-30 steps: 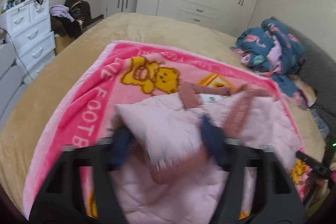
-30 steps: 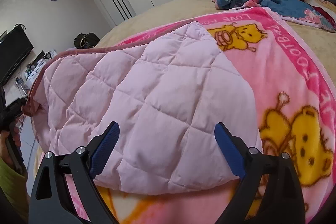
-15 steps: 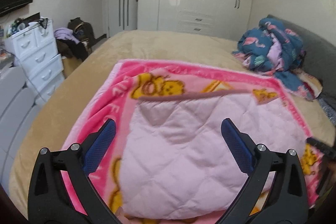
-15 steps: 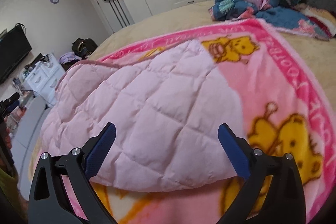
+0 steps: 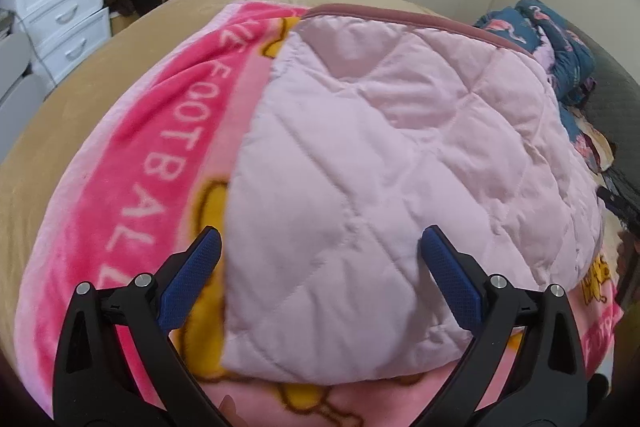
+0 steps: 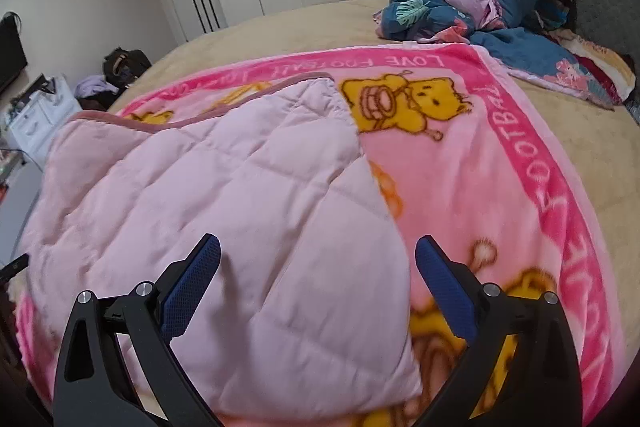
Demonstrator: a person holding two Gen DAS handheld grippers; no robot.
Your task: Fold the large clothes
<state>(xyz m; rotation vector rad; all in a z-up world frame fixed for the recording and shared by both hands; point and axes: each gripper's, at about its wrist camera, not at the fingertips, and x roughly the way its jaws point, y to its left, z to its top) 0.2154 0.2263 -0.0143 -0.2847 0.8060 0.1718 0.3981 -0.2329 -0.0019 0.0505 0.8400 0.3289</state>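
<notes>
Both grippers, left (image 5: 318, 243) and right (image 6: 318, 251), jaws wide apart, nothing clamped. Pink quilted garment (image 5: 400, 155) folded flat on pink blanket (image 6: 500, 187); bare tan bed (image 6: 300, 27) beyond far edge.

Each tool, the left gripper (image 5: 320, 247) and the right gripper (image 6: 318, 253), has two matte black plastic arms with triangular cut-outs. Round silver screw heads sit at the pivots. The fingers (image 5: 192, 277) carry dark blue pads with a fine dimpled texture.
</notes>
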